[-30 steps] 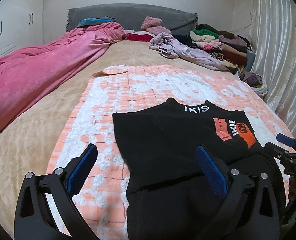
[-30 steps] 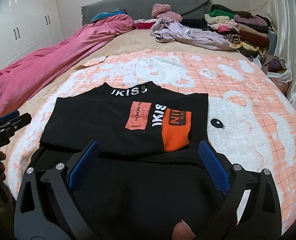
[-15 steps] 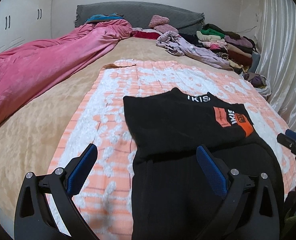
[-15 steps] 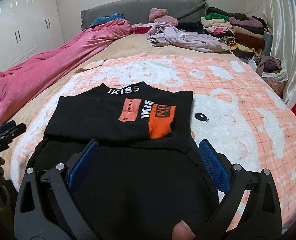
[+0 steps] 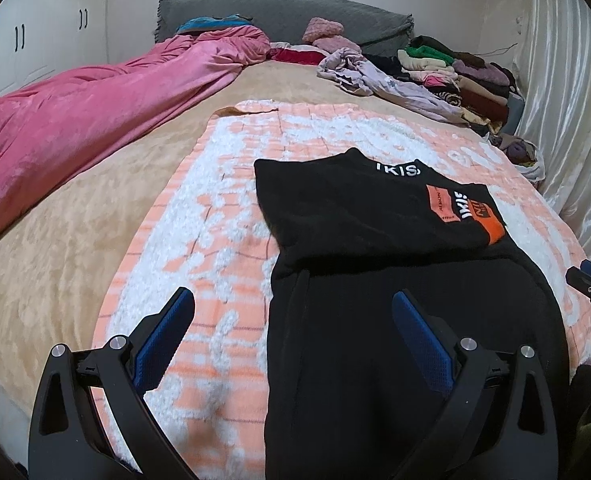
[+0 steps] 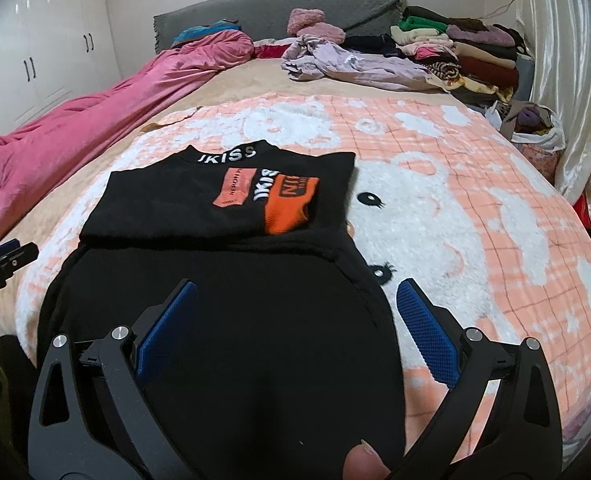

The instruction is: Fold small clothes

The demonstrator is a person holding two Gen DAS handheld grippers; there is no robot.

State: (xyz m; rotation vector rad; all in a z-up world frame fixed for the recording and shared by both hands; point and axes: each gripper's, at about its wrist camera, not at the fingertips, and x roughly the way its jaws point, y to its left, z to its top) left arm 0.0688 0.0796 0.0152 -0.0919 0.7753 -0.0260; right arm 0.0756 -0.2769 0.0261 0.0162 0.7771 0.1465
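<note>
the black top lies on the pink-and-white blanket on the bed, its upper part folded down over the lower part, logo up. the left gripper hovers over the top's left edge, fingers spread wide, holding nothing. the right gripper hovers over its near part, equally wide and empty.

Black garment near end cut off by frame bottom.

black top, folded, flat on blanket
</note>
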